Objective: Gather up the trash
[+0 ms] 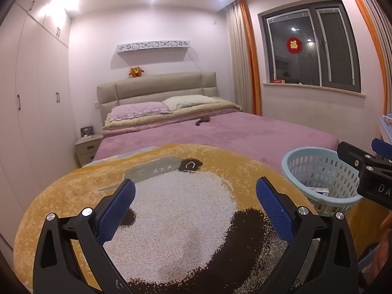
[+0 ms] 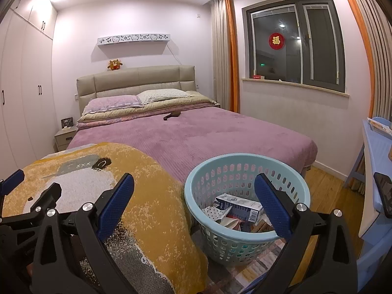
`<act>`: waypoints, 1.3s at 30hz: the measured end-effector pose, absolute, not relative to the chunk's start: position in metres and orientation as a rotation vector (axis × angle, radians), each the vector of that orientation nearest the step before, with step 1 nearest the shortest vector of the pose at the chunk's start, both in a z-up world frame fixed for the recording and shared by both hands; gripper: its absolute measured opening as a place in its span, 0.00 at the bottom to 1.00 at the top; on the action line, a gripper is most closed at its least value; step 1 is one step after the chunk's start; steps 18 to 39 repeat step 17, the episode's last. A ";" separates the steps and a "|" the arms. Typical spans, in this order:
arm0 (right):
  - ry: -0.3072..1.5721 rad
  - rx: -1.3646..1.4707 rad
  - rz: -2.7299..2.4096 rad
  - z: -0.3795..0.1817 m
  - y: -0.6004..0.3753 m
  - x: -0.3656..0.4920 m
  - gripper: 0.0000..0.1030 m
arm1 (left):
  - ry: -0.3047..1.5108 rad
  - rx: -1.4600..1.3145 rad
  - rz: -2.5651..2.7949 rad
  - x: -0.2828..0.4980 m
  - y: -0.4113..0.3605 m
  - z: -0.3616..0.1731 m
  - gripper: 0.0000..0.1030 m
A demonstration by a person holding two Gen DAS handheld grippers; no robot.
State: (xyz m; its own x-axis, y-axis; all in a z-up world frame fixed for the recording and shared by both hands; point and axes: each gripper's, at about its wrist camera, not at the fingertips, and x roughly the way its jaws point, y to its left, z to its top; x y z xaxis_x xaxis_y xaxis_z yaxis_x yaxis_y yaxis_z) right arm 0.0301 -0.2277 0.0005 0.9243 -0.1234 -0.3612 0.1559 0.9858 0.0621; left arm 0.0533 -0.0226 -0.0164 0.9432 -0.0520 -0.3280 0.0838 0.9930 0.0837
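A light blue perforated basket [image 2: 247, 169] stands on the floor at the foot of the bed; it also shows in the left wrist view [image 1: 318, 154]. Inside lie a white and blue carton [image 2: 241, 207] and several crumpled wrappers [image 2: 218, 214]. My right gripper [image 2: 194, 197] is open and empty, just in front of the basket and above its near rim. My left gripper [image 1: 196, 199] is open and empty over a round yellow rug with a white and dark figure [image 1: 171, 220] that lies on the bed end. The right gripper's body [image 1: 372, 171] shows at the left view's right edge.
A bed with a purple cover [image 2: 196, 134] fills the middle, a dark object [image 2: 172, 115] on it near the pillows. White wardrobes [image 1: 36, 98] line the left wall. A nightstand [image 1: 87, 147] is at the back left. A blue desk [image 2: 377, 171] stands right, a window [image 2: 296, 41] behind.
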 end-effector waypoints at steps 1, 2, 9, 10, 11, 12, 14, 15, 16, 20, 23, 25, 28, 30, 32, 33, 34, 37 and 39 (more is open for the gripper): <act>0.365 0.090 -0.144 0.001 -0.227 0.030 0.91 | 0.333 0.092 -0.070 0.054 -0.021 -0.016 0.93; 0.364 0.091 -0.144 0.001 -0.227 0.030 0.91 | 0.334 0.087 -0.071 0.054 -0.019 -0.016 0.93; 0.366 0.088 -0.145 0.001 -0.227 0.030 0.91 | 0.327 0.085 -0.088 0.053 -0.017 -0.016 0.93; 0.365 0.087 -0.147 0.001 -0.227 0.030 0.91 | 0.332 0.084 -0.085 0.054 -0.017 -0.016 0.93; 0.364 0.086 -0.148 0.001 -0.227 0.030 0.91 | 0.337 0.080 -0.085 0.055 -0.016 -0.016 0.93; 0.363 0.085 -0.150 0.002 -0.227 0.029 0.91 | 0.342 0.075 -0.089 0.056 -0.015 -0.016 0.93; 0.364 0.084 -0.153 0.002 -0.227 0.029 0.91 | 0.344 0.071 -0.081 0.057 -0.013 -0.016 0.93; 0.365 0.083 -0.156 0.002 -0.227 0.029 0.91 | 0.342 0.068 -0.081 0.057 -0.013 -0.016 0.93; 0.366 0.083 -0.158 0.002 -0.226 0.029 0.91 | 0.340 0.067 -0.076 0.057 -0.012 -0.015 0.93; 0.368 0.083 -0.160 0.004 -0.226 0.029 0.91 | 0.338 0.068 -0.071 0.057 -0.012 -0.015 0.93; 0.368 0.083 -0.160 0.004 -0.226 0.029 0.91 | 0.338 0.068 -0.071 0.057 -0.012 -0.015 0.93; 0.368 0.083 -0.160 0.004 -0.226 0.029 0.91 | 0.338 0.068 -0.071 0.057 -0.012 -0.015 0.93; 0.368 0.083 -0.160 0.004 -0.226 0.029 0.91 | 0.338 0.068 -0.071 0.057 -0.012 -0.015 0.93; 0.368 0.083 -0.160 0.004 -0.226 0.029 0.91 | 0.338 0.068 -0.071 0.057 -0.012 -0.015 0.93; 0.368 0.083 -0.160 0.004 -0.226 0.029 0.91 | 0.338 0.068 -0.071 0.057 -0.012 -0.015 0.93; 0.368 0.083 -0.160 0.004 -0.226 0.029 0.91 | 0.338 0.068 -0.071 0.057 -0.012 -0.015 0.93; 0.368 0.083 -0.160 0.004 -0.226 0.029 0.91 | 0.338 0.068 -0.071 0.057 -0.012 -0.015 0.93; 0.368 0.083 -0.160 0.004 -0.226 0.029 0.91 | 0.338 0.068 -0.071 0.057 -0.012 -0.015 0.93; 0.368 0.083 -0.160 0.004 -0.226 0.029 0.91 | 0.338 0.068 -0.071 0.057 -0.012 -0.015 0.93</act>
